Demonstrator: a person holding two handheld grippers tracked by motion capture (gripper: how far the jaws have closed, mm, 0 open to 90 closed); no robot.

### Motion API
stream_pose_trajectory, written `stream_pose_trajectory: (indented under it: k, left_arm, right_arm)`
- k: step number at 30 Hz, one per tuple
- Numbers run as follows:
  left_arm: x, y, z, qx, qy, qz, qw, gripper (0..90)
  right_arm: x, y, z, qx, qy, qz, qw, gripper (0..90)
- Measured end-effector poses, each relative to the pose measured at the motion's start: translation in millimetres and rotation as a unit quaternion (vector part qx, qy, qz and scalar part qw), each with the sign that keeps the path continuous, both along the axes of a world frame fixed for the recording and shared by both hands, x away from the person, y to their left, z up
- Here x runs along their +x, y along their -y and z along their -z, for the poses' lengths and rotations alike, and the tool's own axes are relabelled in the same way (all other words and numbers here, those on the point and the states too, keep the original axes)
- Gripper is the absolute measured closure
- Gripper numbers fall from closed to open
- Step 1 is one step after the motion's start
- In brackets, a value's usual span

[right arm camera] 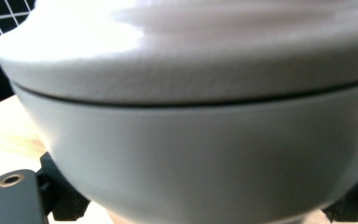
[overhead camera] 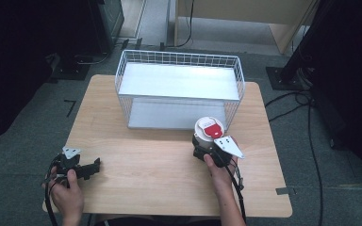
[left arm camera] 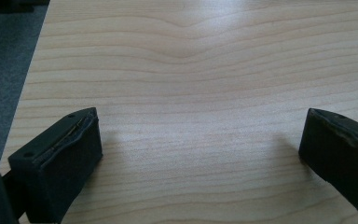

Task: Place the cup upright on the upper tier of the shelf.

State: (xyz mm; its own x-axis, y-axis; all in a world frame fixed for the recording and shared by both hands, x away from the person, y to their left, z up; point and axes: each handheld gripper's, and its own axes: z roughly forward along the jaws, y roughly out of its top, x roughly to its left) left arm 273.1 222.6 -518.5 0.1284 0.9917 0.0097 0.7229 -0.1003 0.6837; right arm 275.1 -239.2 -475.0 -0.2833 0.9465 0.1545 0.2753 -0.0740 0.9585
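A white lidded tub (overhead camera: pixel 209 128) with a red label on its lid stands on the wooden table (overhead camera: pixel 146 160), just in front of the wire rack's right end. My right gripper (overhead camera: pixel 205 142) is shut on the tub's lower body from the near side. In the right gripper view the tub's wall (right arm camera: pixel 191 140) is very close, with a black jaw at each lower corner. At the table's near left corner my left gripper (overhead camera: pixel 92 168) lies low and points right. Its jaws are wide open over bare wood (left arm camera: pixel 200 149), with nothing between them.
A white wire rack (overhead camera: pixel 179 59) with an upper and a lower shelf stands at the back middle of the table. Black stands and cables (overhead camera: pixel 306 101) lie on the grey floor to the right. Bare wood runs between the two grippers.
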Motion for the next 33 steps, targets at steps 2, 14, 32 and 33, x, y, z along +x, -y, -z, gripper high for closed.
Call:
stream_pose_trajectory:
  k: [2, 14, 32, 33]
  left_arm:
    - [0.0, 0.0, 0.0, 0.000, 0.000, 0.000, 1.0000, 0.0]
    - [-0.1, 0.0, 0.0, 0.000, 0.000, 0.000, 1.0000, 0.0]
    - [-0.1, -0.1, -0.1, 0.000, 0.000, 0.000, 1.0000, 0.0]
    - [-0.1, -0.1, -0.1, 0.000, 0.000, 0.001, 1.0000, 0.0]
  right_arm:
    - [-0.2, -0.4, -2.2, 0.000, 0.004, -0.001, 1.0000, 10.9]
    - [1.3, -7.6, -35.8, 0.006, 0.029, -0.015, 0.9995, 10.9]
    - [12.9, -16.2, -91.5, 0.013, 0.077, -0.029, 0.9965, 11.0]
    - [14.0, -16.4, -94.4, 0.014, 0.077, -0.030, 0.9965, 11.0]
